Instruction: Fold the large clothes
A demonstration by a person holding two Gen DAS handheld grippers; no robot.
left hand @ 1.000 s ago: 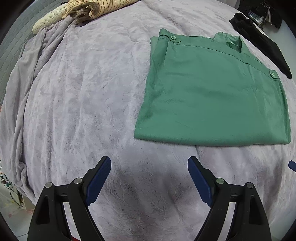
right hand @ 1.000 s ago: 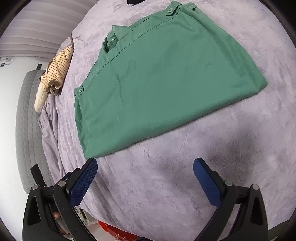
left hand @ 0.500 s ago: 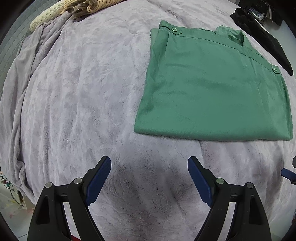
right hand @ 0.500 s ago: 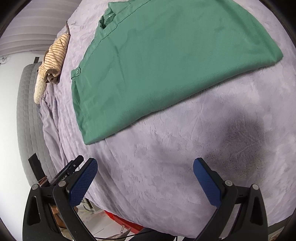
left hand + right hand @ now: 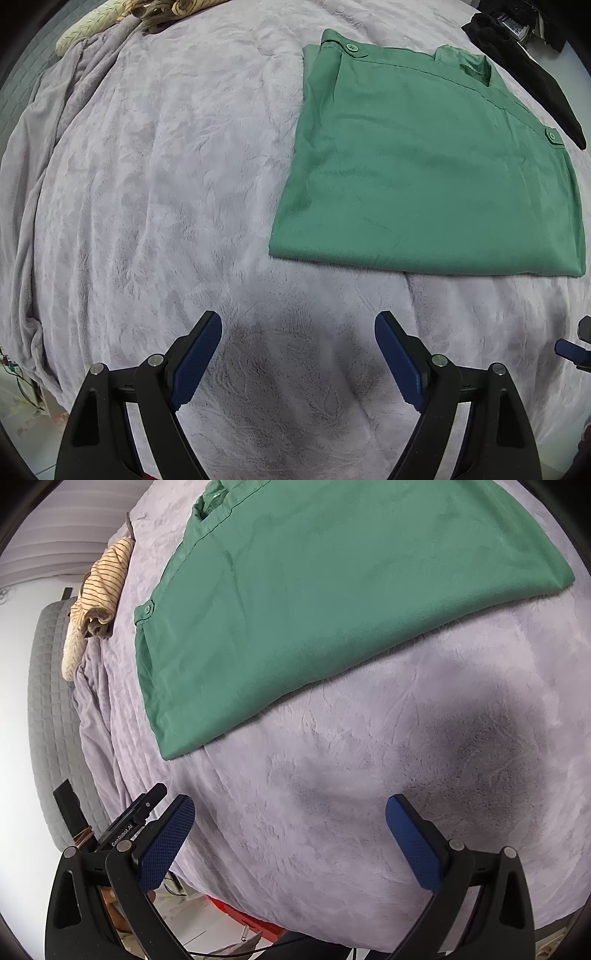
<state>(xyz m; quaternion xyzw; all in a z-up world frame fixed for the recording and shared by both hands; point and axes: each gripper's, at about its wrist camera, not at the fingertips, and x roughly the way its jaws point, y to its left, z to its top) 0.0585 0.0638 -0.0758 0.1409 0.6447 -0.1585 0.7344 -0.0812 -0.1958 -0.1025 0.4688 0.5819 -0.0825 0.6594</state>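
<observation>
A green garment [image 5: 424, 166] lies folded into a flat rectangle on the grey plush blanket [image 5: 166, 184], with two buttoned tabs and the collar at its far edge. It also shows in the right wrist view [image 5: 332, 590]. My left gripper [image 5: 297, 332] is open and empty, over bare blanket short of the garment's near edge. My right gripper [image 5: 290, 819] is open and empty, also over bare blanket near the bed's front edge. A tip of the right gripper shows at the right edge of the left wrist view [image 5: 570, 349].
A striped beige garment [image 5: 103, 587] lies bunched at the far side of the bed, also in the left wrist view [image 5: 177, 7]. A black garment [image 5: 528, 66] lies beyond the green one. A grey quilted headboard [image 5: 48, 701] stands at the left. The floor with a red object [image 5: 240, 915] lies below the bed edge.
Both grippers have moved closer to the green garment and lower toward the blanket. The garment itself has not moved. Both stay open.
</observation>
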